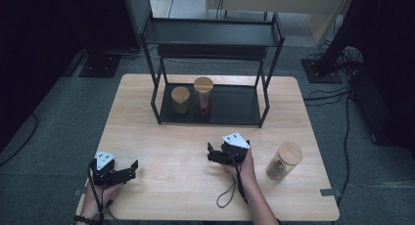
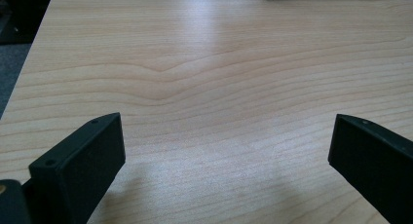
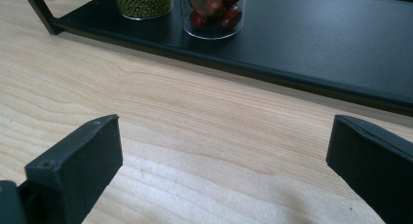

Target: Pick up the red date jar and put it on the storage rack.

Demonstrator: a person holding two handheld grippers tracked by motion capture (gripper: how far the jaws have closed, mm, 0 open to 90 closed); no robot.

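We see the wooden table [image 1: 171,151] with a black rack [image 1: 215,105] at the top middle of the frame. On its low shelf stand a jar of green beans [image 1: 180,100] and a taller jar of red fruit [image 1: 203,96]. A third jar [image 1: 283,161] stands at the lower right, near our right gripper [image 1: 215,153] but not touching it. That gripper is wide open and holds nothing. Our left gripper [image 1: 128,169], at the lower left, is wide open and empty too.
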